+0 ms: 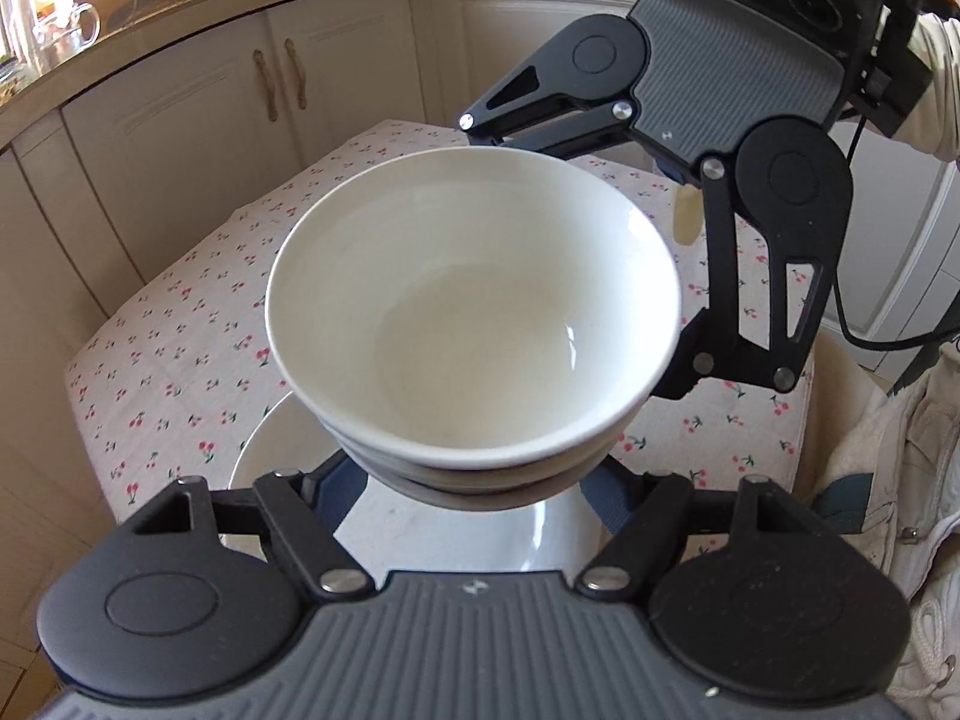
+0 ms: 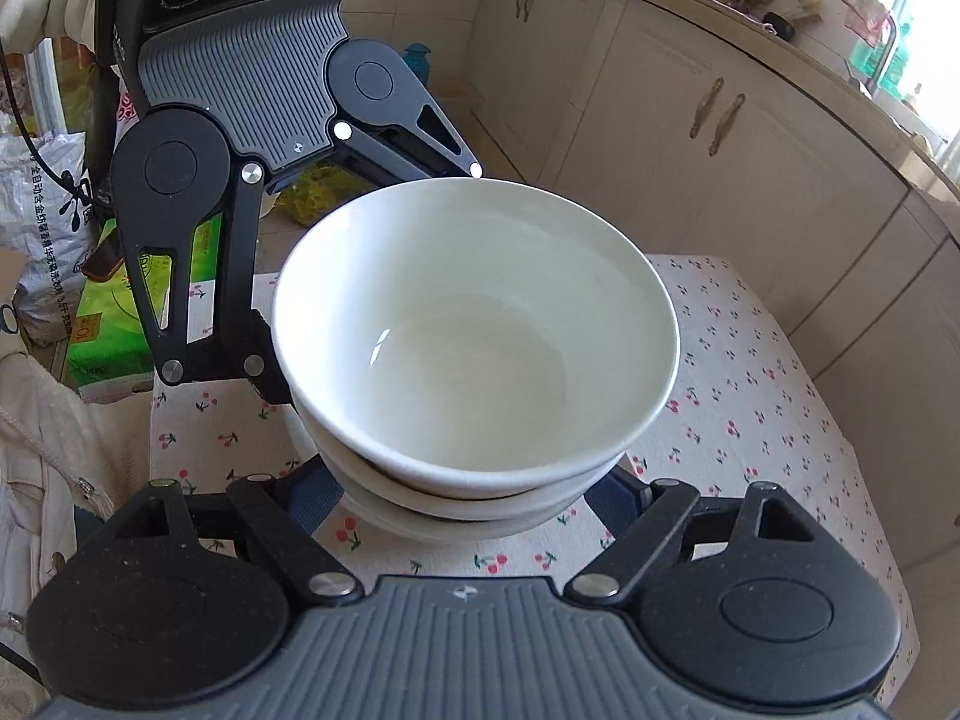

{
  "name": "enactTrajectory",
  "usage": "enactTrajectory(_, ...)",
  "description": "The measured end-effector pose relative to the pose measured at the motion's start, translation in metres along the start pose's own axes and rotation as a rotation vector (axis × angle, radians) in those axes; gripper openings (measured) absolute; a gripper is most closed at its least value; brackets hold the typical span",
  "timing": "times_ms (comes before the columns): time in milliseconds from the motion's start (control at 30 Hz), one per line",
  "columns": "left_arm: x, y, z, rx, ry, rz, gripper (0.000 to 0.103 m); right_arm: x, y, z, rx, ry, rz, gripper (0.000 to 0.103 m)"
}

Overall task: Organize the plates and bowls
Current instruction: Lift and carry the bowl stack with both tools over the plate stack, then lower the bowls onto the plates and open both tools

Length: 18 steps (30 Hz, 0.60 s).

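A stack of nested white bowls fills the middle of both views, and it also shows in the right wrist view. My left gripper has its fingers spread on either side of the stack's lower part. My right gripper holds the stack the same way from the opposite side. The fingertips are hidden under the bowls. The stack hangs above a white plate that lies on the cherry-print tablecloth. In the right wrist view the plate is hidden behind the bowls.
The small table's cloth ends near beige kitchen cabinets. A green box and a printed sack stand beyond the table. A cream jacket hangs at the table's side.
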<state>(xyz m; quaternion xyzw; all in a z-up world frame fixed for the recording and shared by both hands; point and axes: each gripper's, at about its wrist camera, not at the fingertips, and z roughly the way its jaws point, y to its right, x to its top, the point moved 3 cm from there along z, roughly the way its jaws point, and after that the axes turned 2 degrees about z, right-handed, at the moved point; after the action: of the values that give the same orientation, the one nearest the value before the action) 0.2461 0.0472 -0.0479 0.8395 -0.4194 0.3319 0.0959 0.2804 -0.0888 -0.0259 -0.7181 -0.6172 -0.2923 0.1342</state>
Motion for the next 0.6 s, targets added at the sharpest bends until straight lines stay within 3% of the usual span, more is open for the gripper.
enactTrajectory(300,-0.025,-0.024,0.007,0.006,-0.03,-0.05,0.077,0.018,0.007,0.044,0.054,-0.016,-0.009,0.089)
enactTrajectory(600,-0.035,-0.03,0.013,-0.023,-0.041,-0.064,0.077,0.017,0.014,0.059,0.088,-0.044,0.024,0.089)
